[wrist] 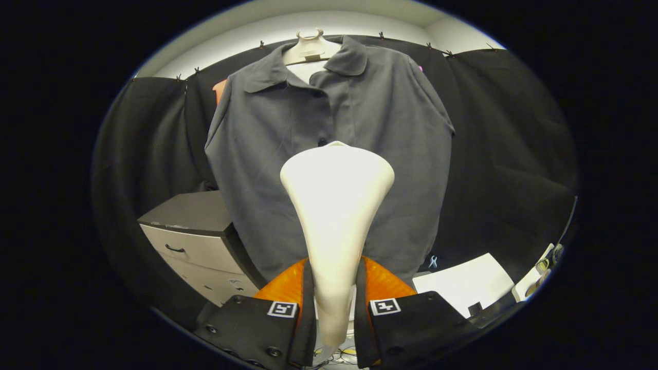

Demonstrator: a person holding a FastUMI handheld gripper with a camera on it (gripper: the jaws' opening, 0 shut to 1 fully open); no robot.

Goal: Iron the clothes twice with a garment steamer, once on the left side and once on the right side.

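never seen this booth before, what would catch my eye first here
The white garment steamer stands out first, its narrow handle clamped between the gripper jaws and its wide head raised toward the clothing. Just beyond it hangs a dark grey collared shirt on a white mannequin form, buttoned at the front. Beside the shirt's lower hem sits a grey drawer cabinet.

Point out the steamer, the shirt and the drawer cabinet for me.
garment steamer (pixel 336 205): gripper view, flared head's back.
grey polo shirt (pixel 267 154): gripper view, chest panel.
drawer cabinet (pixel 193 246): gripper view, upper drawer front.
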